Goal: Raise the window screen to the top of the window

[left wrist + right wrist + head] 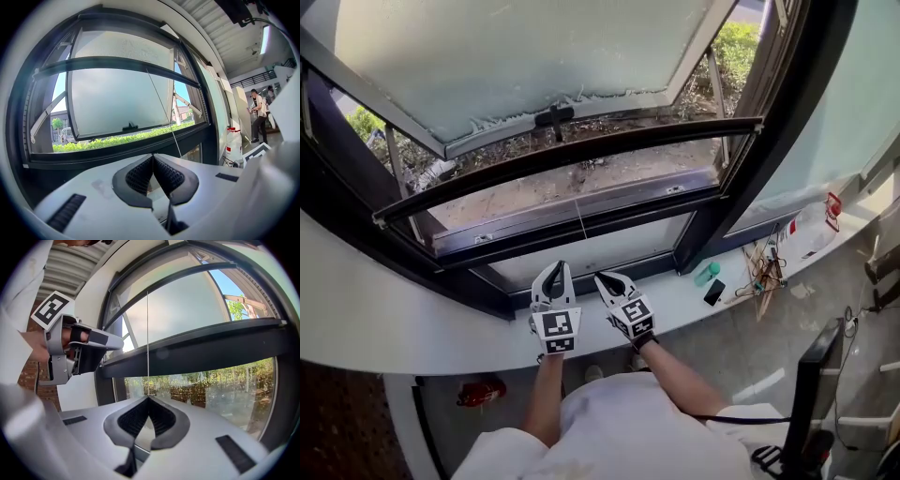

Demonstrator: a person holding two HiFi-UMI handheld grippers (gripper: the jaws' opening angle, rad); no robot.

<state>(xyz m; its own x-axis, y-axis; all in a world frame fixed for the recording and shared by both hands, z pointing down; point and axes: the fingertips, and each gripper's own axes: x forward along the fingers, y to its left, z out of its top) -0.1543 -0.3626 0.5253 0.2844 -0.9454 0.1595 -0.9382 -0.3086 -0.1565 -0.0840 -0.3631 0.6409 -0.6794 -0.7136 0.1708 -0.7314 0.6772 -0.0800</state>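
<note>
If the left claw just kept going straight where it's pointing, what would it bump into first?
Most likely the dark window frame. The shut left claw aims at that bar, which runs across right beyond its tips. How near it is I cannot tell from this view.

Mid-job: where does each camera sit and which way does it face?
Head view: on the person's head, facing steeply down at sill and open window; left gripper, right gripper, forearms show.
Left gripper view: on the left gripper, facing the crossbar along its closed fingers; its own fingers show.
Right gripper view: on the right gripper, facing the window along fingers shut on the cord; left gripper, left hand show.
Shared: all three show crossbar and cord.
</note>
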